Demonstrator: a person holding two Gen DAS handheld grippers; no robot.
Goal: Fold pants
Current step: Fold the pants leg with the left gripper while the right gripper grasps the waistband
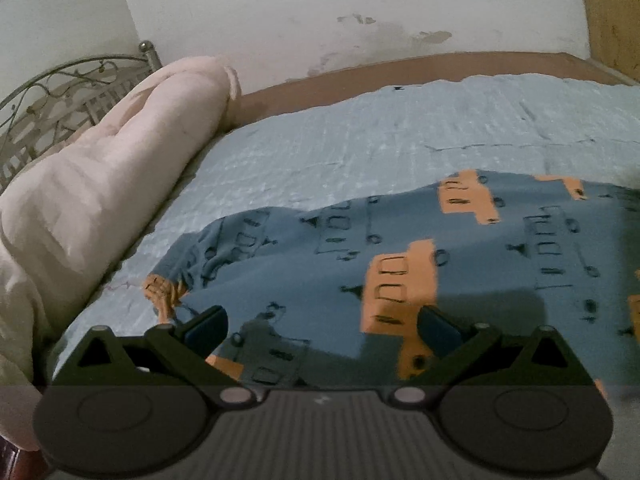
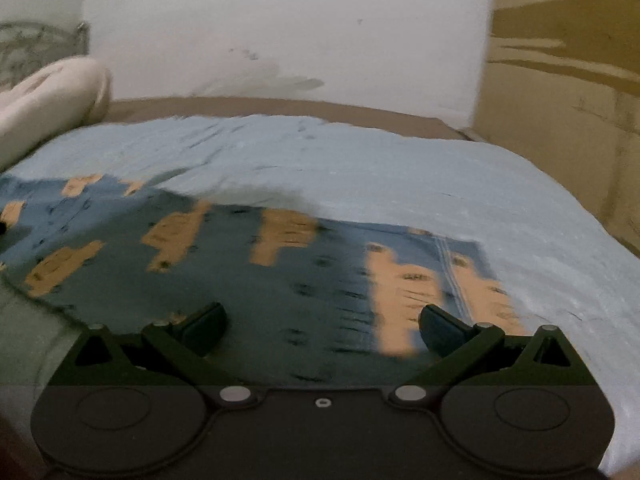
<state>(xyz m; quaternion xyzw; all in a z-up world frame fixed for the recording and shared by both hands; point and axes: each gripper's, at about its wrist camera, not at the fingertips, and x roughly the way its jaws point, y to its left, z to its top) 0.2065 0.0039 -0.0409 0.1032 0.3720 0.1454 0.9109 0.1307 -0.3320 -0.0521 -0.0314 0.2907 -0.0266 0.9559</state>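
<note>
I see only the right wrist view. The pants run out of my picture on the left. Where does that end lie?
Observer: The pants end in an orange ribbed edge on the blue bedcover, short of the pink rolled blanket.
Operator: Does the left hand-held gripper hold that edge?
Observer: No. The left hand-held gripper is open and grips nothing; the ribbed edge lies just outside its left finger.
</note>
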